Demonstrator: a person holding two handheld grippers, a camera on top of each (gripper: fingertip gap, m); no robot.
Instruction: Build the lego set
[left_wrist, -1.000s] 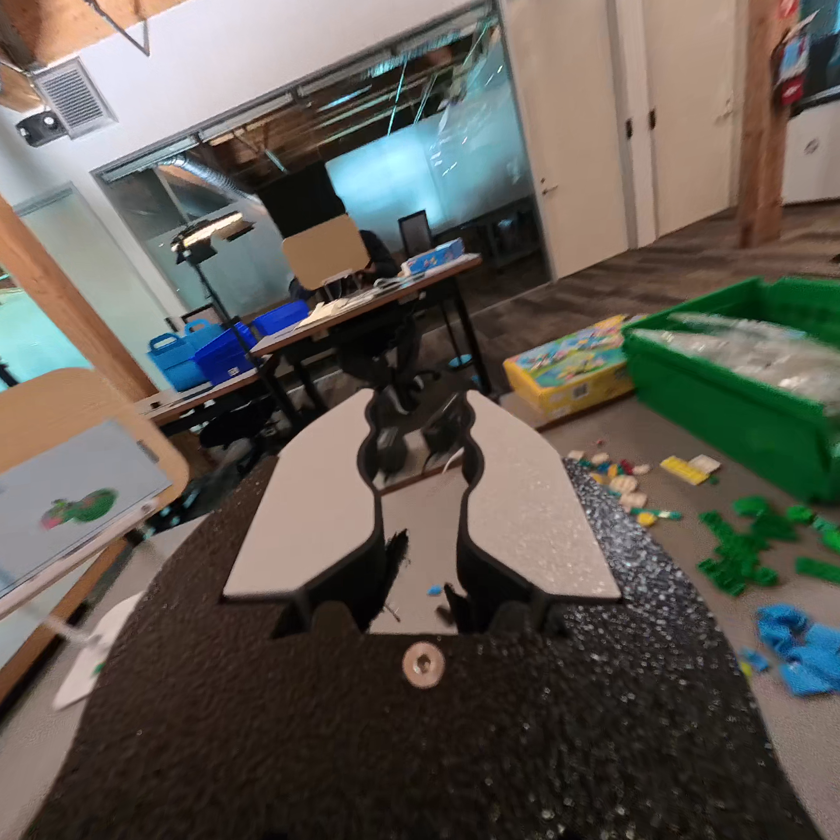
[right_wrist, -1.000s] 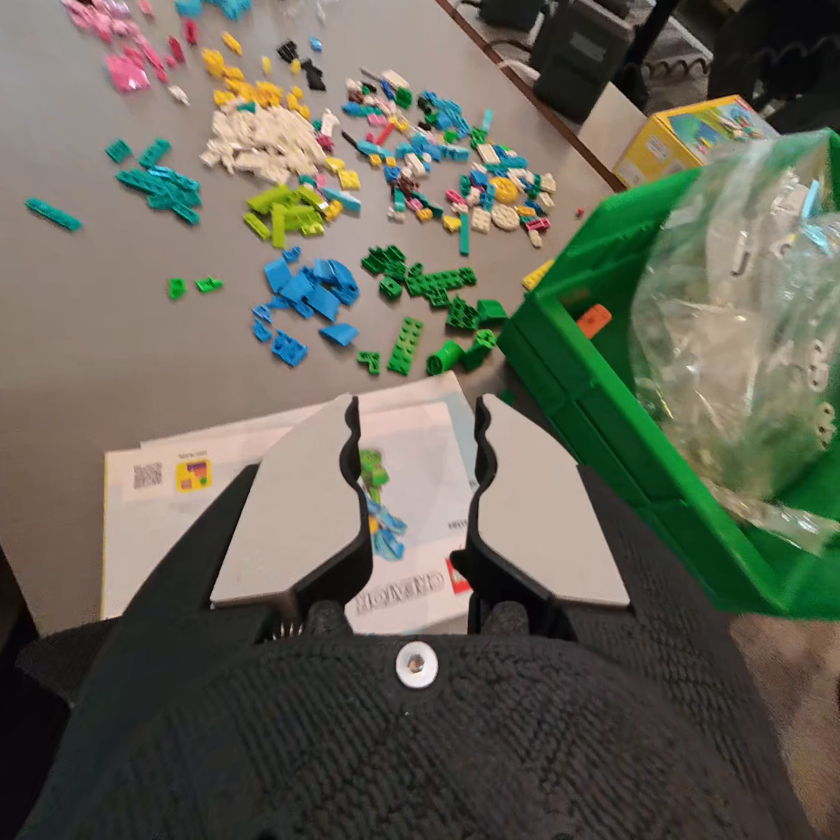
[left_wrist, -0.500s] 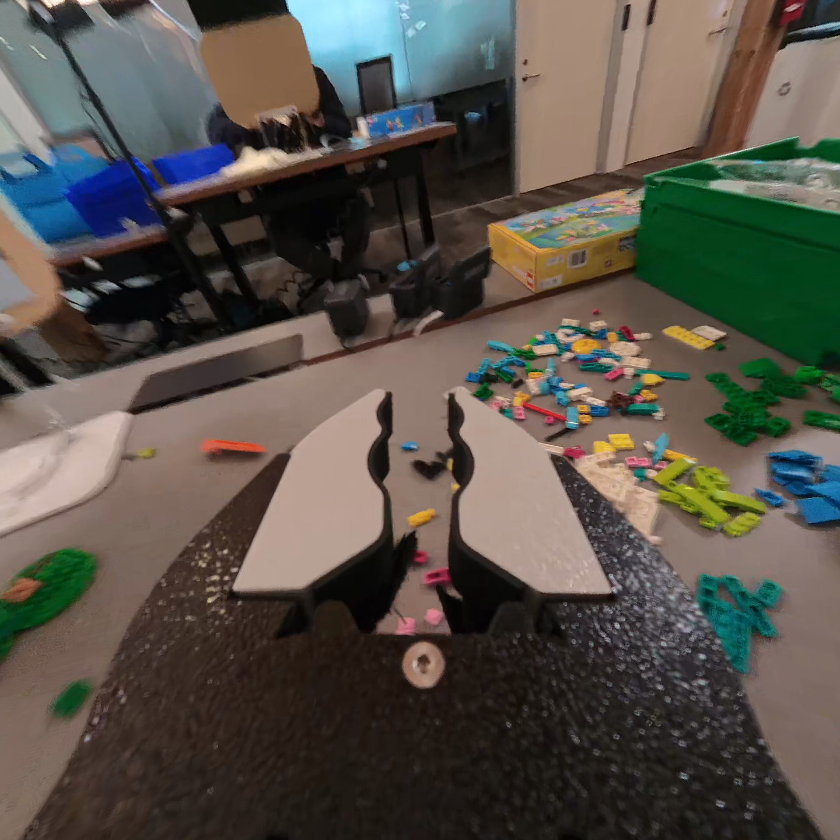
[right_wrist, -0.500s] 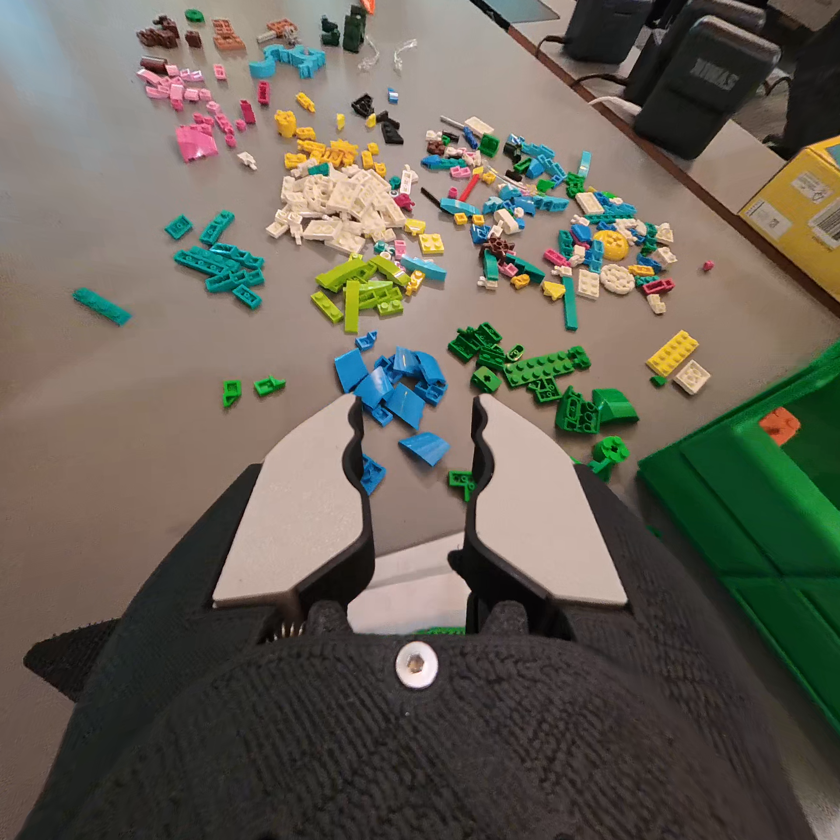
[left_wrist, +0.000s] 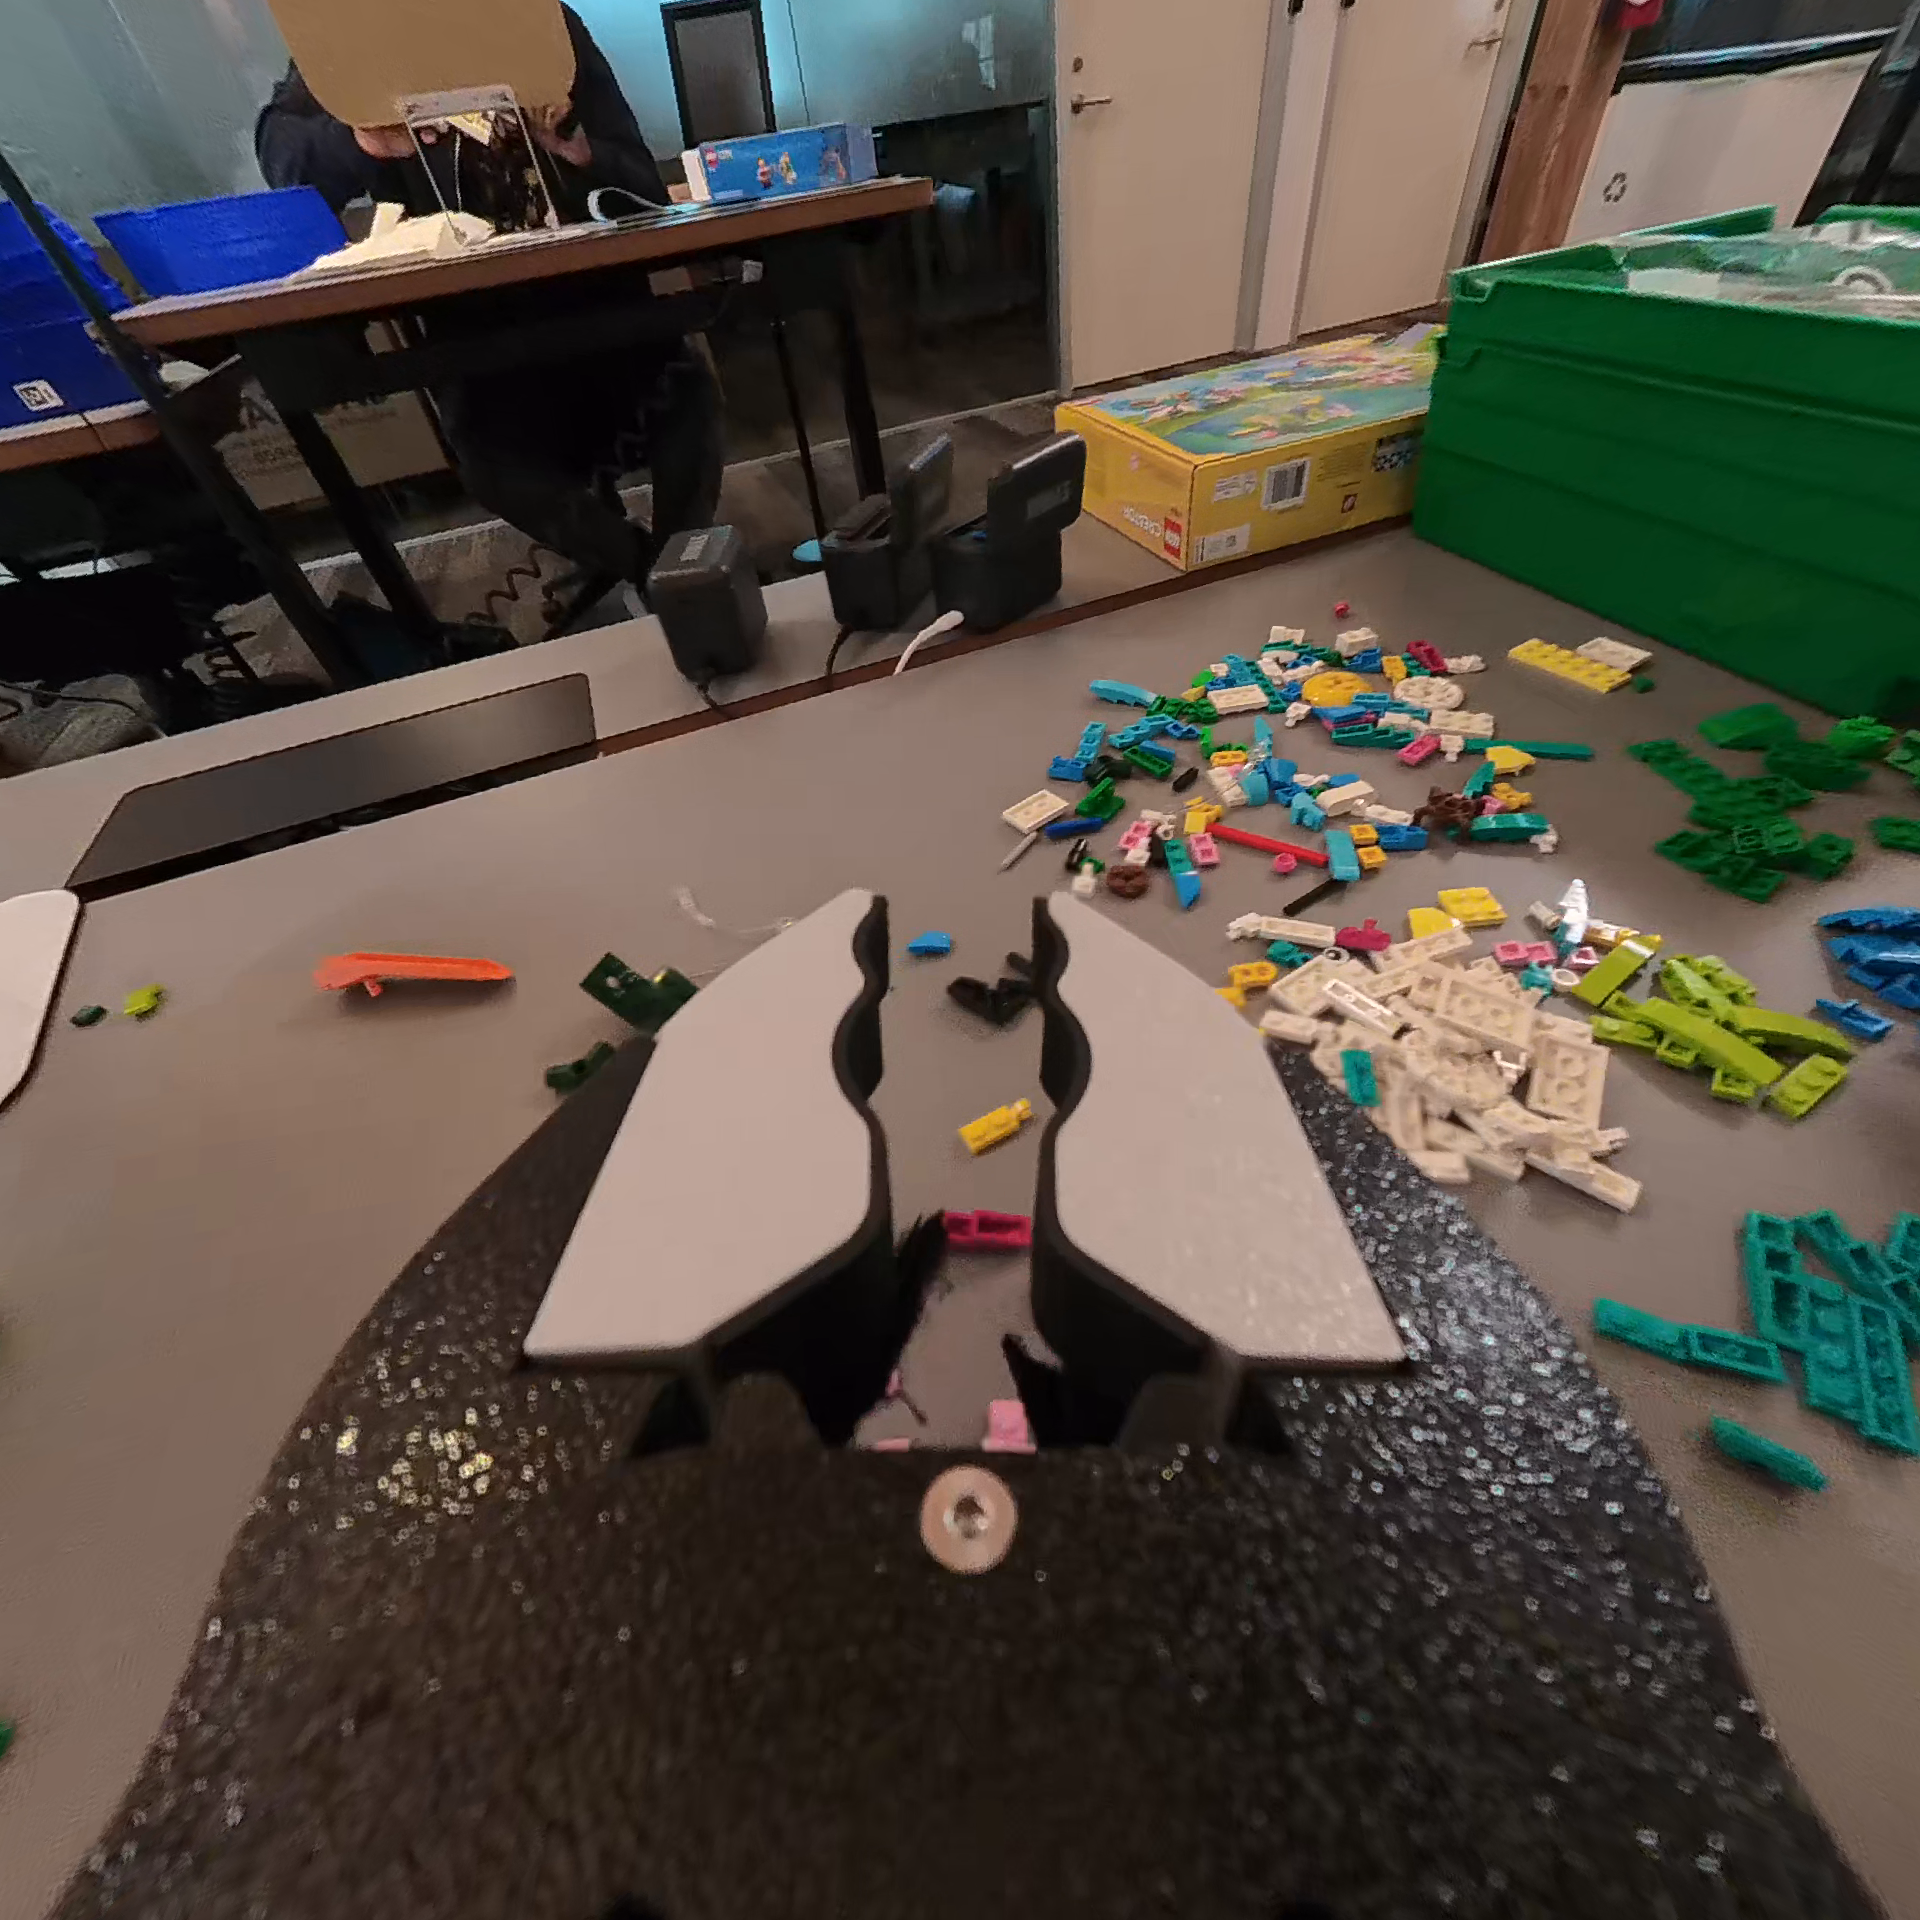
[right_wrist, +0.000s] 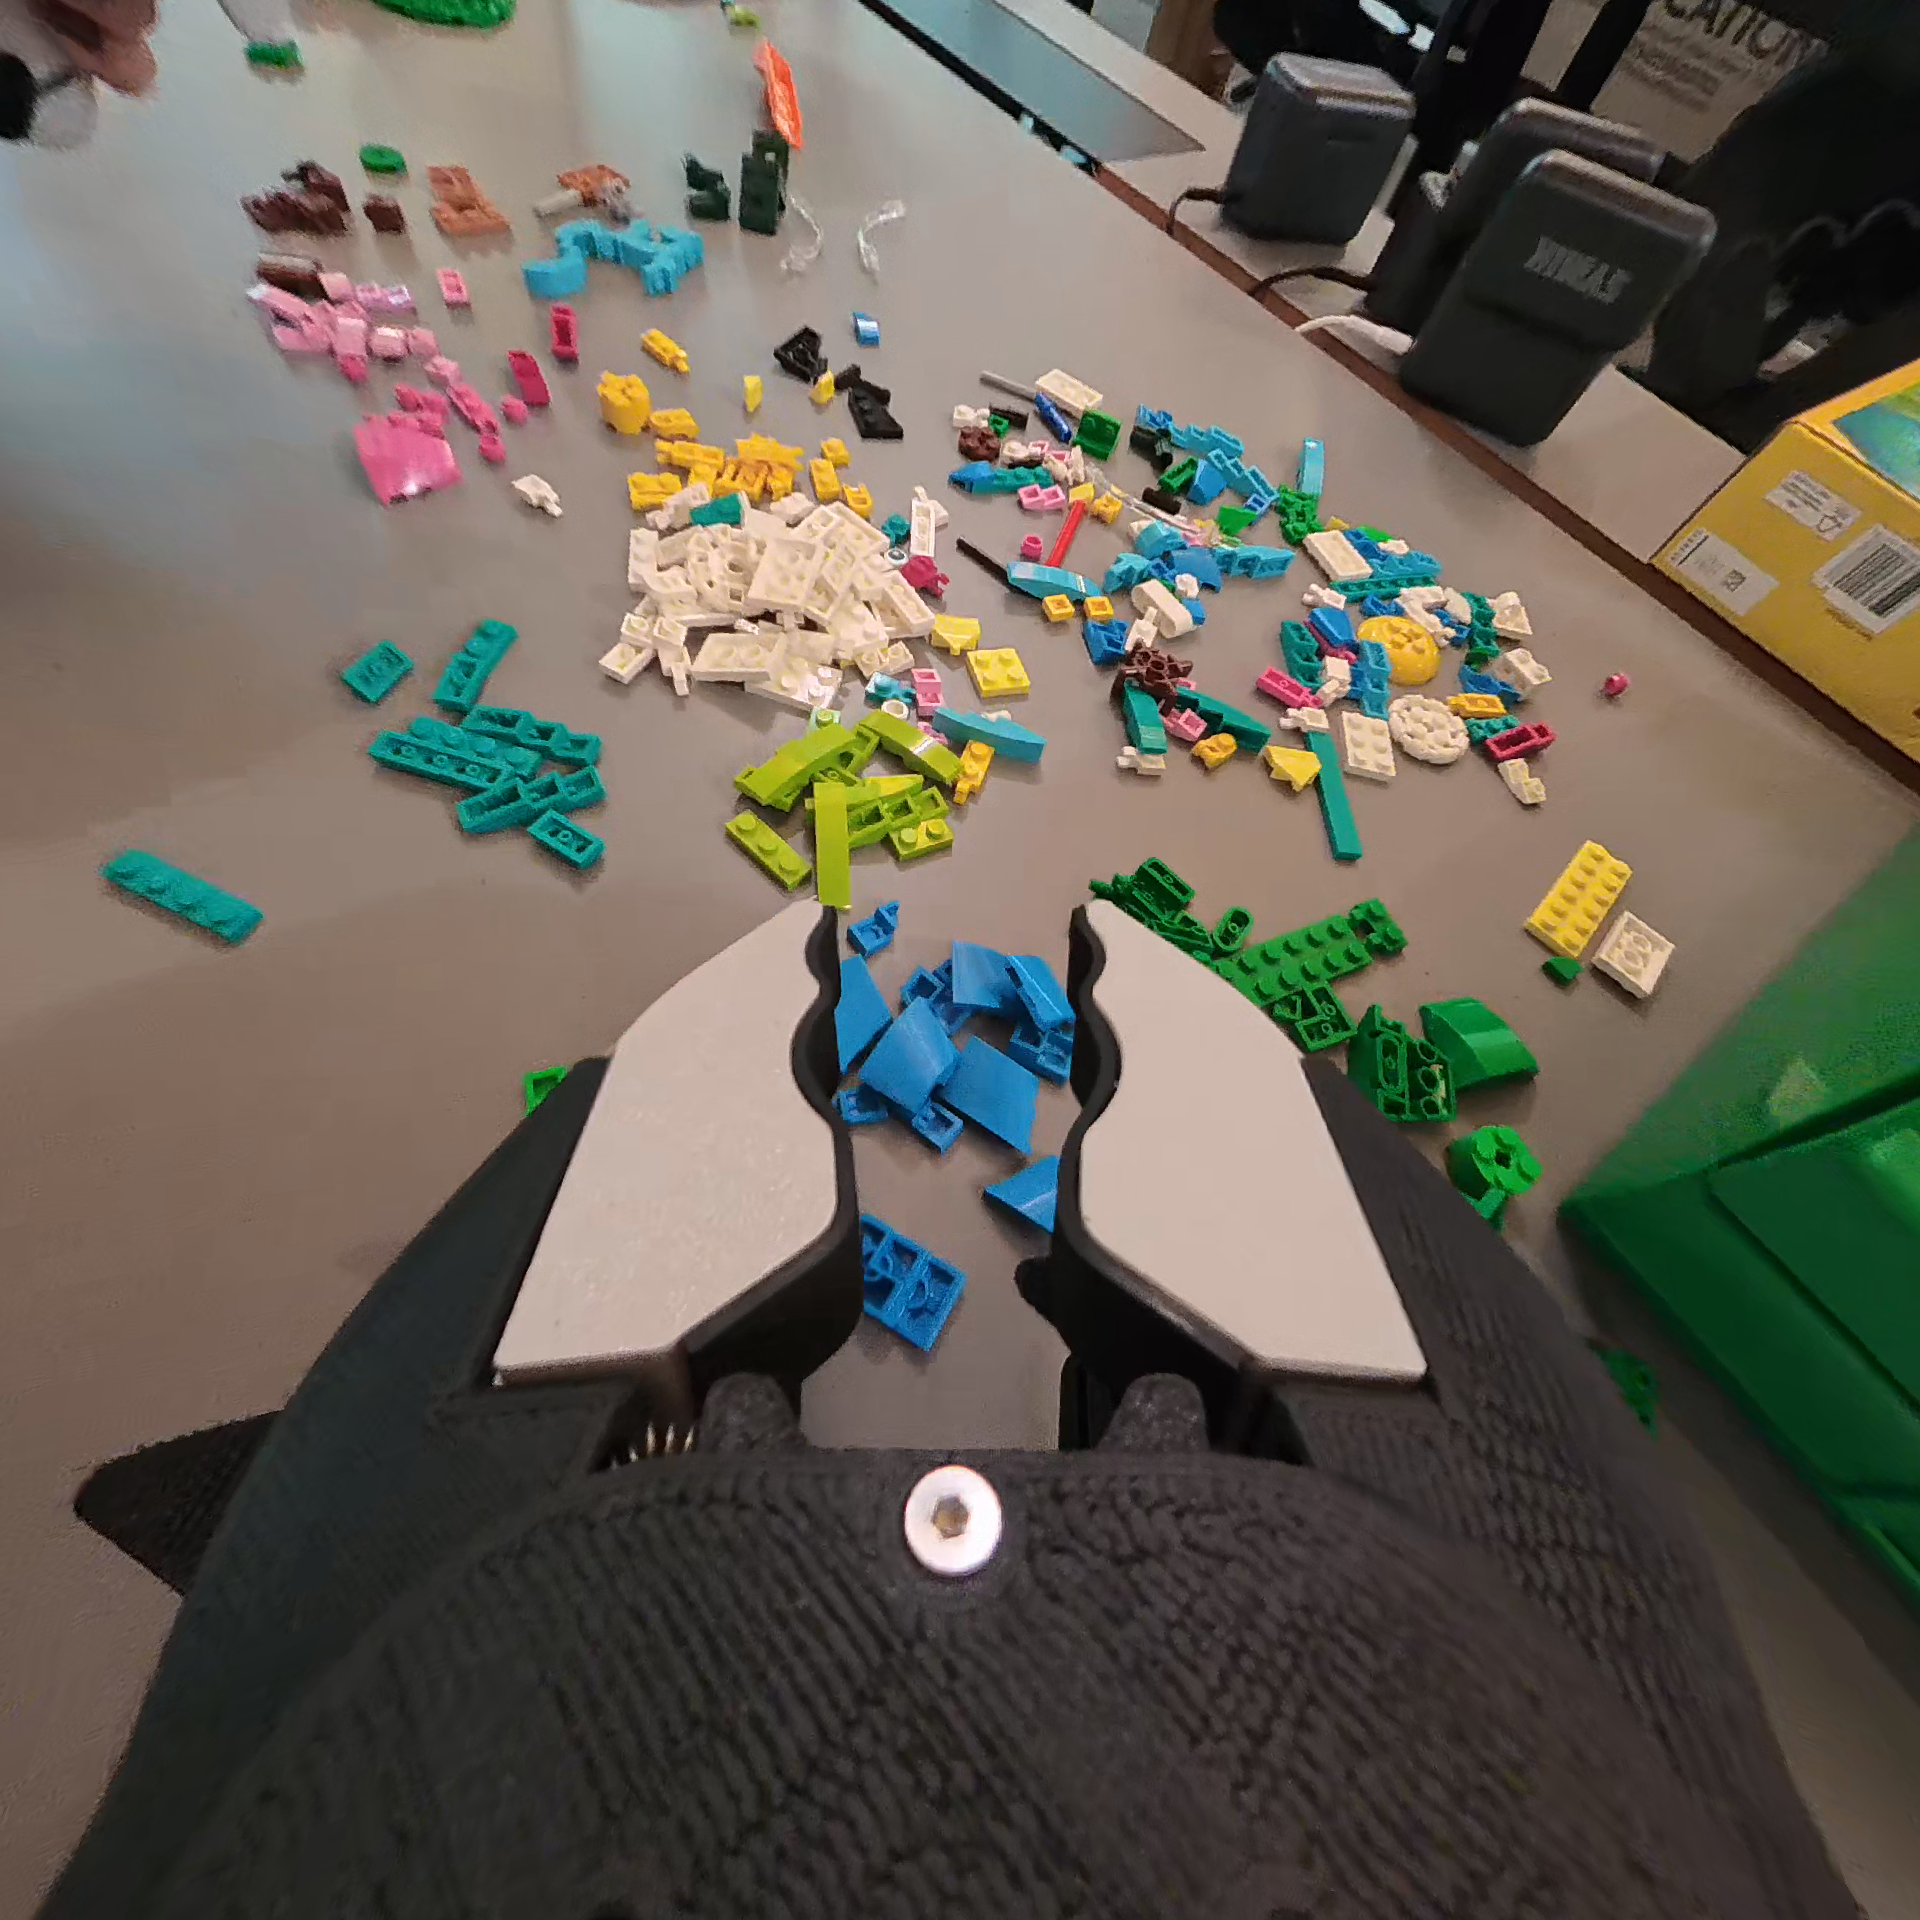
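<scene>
Loose lego pieces lie sorted by colour on the grey table (right_wrist: 260, 1091). My right gripper (right_wrist: 945, 920) is open and empty, just above the blue pieces (right_wrist: 956, 1039). Beyond it lie lime pieces (right_wrist: 852, 790), white pieces (right_wrist: 769, 603), teal plates (right_wrist: 499, 748), green pieces (right_wrist: 1320, 966) and pink pieces (right_wrist: 395, 416). My left gripper (left_wrist: 961, 914) is open and empty above the table, with a small yellow piece (left_wrist: 992, 1127) and a magenta piece (left_wrist: 987, 1226) showing between its fingers. The white pieces (left_wrist: 1455, 1049) lie to its right.
A green bin (left_wrist: 1683, 436) stands at the table's right, also in the right wrist view (right_wrist: 1787, 1195). A yellow set box (left_wrist: 1247, 457) and black chargers (left_wrist: 935, 551) sit along the far edge. An orange piece (left_wrist: 410, 971) lies left. A person sits at a far desk (left_wrist: 520, 260).
Both grippers have swung down and forward over the table. The right moved off the instruction booklet to above the blue pieces. The left tilted down from the room and opened slightly.
</scene>
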